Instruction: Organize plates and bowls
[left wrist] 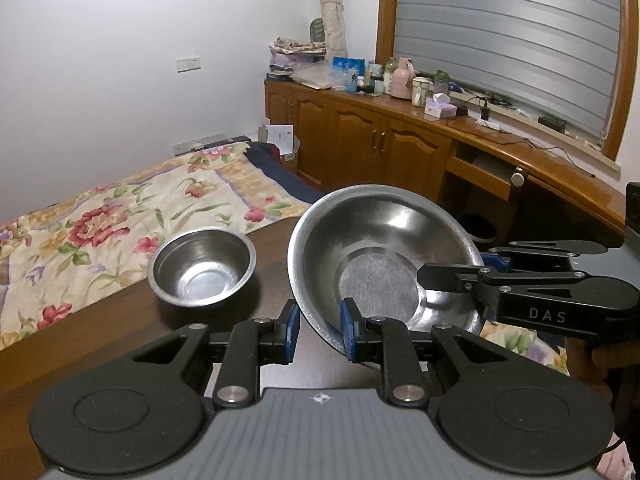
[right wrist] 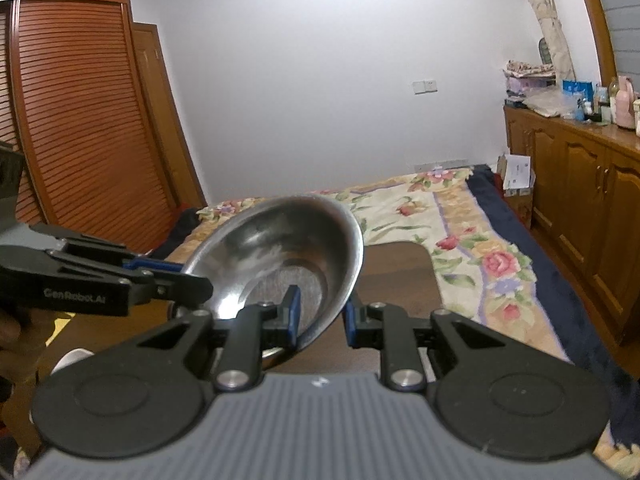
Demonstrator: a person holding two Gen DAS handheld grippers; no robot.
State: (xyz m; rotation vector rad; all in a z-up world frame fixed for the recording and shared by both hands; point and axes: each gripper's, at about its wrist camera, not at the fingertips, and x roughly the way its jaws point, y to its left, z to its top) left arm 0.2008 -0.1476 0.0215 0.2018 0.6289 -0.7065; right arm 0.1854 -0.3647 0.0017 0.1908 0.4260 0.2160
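**Large bowl straddled by both claws above the table**

Bedroom setting: a dark wooden table (left wrist: 132, 320) stands against a bed (left wrist: 120, 216) with a floral cover, with wooden cabinets (left wrist: 360, 136) along the far wall under a shuttered window.

Left claw (left wrist: 319, 330): jaws partly open, blue pads either side of the near rim of the large steel bowl (left wrist: 380, 248). One pad sits inside the bowl, the other outside; a gap shows on the outer side, so no firm clamp is evident.

Right claw (right wrist: 322, 316): jaws likewise partly open, straddling the opposite rim of the same bowl, one pad inside, one outside with clear space beside it. In the left wrist view this claw enters from the right, its upper finger reaching over the rim.

Large steel bowl: tilted, directly ahead of both claws, between them. Whether it touches the table cannot be told.

Small steel bowl (left wrist: 203, 266): upright on the table, ahead and left of the left claw, near the large bowl but apart from it.
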